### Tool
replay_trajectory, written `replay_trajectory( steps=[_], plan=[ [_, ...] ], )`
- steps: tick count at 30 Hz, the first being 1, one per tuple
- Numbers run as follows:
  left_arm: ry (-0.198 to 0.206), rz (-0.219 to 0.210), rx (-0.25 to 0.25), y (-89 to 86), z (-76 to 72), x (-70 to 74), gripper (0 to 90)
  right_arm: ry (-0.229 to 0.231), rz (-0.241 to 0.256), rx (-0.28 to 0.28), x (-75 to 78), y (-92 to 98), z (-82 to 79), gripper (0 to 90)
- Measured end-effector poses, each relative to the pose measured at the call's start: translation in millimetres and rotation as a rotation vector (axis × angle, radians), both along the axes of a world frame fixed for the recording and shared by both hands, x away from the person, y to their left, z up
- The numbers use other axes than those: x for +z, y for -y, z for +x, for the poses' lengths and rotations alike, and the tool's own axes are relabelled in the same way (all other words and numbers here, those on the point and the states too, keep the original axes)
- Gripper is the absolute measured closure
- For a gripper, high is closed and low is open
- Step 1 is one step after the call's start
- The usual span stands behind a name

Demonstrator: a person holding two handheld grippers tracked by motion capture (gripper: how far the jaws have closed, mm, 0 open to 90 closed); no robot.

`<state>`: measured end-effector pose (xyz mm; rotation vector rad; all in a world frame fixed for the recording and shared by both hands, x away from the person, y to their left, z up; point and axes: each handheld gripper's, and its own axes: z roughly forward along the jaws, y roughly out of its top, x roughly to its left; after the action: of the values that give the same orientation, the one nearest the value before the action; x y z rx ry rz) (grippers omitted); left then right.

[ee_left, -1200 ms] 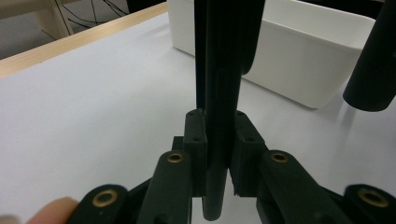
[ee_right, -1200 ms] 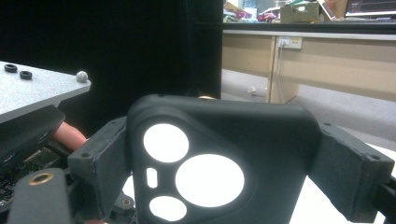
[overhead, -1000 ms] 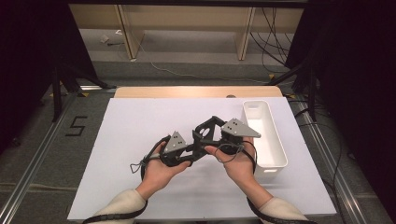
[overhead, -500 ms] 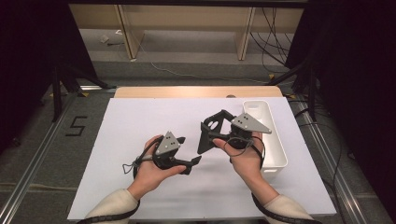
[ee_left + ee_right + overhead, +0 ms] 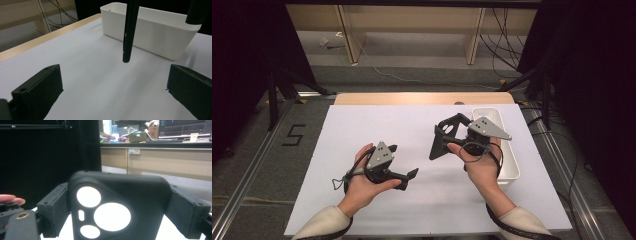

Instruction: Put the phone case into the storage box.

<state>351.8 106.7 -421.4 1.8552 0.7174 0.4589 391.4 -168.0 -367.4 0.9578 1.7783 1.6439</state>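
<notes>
- The right gripper (image 5: 443, 135) clamps a black phone case (image 5: 117, 205), held above the table's (image 5: 362, 125) right half; no brand readable on it.
- The left gripper (image 5: 402, 162), jaws wide, holds nothing, near left.
- A white bin (image 5: 507, 170) sits far right.
- Floor tape (image 5: 294, 135) reads "5".

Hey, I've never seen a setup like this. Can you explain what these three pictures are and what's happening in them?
A person works with a two-jaw gripper in each hand. The high view looks down on the white table; the other two pictures come from cameras riding on the grippers. A white bin stands on the table at the right. The left gripper is open and holds nothing. The right gripper is clamped on a black phone case, whose camera cut-outs face that gripper's camera.
</notes>
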Motion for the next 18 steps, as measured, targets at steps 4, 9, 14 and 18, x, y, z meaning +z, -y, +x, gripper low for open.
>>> replay_trajectory(
  steps=[4, 9, 14, 18],
  plan=[
    [0.004, 0.000, 0.009, -5.0, -1.0, -0.5, 0.0, 0.003, 0.006, -0.014, 1.9, 4.3, 1.4, 14.8],
    [0.006, -0.006, 0.018, -8.9, -3.0, -0.9, 0.0, 0.006, 0.012, -0.036, 5.6, 10.9, 3.1, 14.8],
    [0.008, -0.007, 0.024, -12.7, -4.9, -1.0, 0.0, 0.009, 0.018, -0.053, 8.4, 16.9, 4.4, 14.8],
    [0.008, -0.010, 0.030, -15.6, -5.8, -1.8, 0.0, 0.010, 0.019, -0.067, 9.9, 21.1, 5.8, 14.8]
  ],
)
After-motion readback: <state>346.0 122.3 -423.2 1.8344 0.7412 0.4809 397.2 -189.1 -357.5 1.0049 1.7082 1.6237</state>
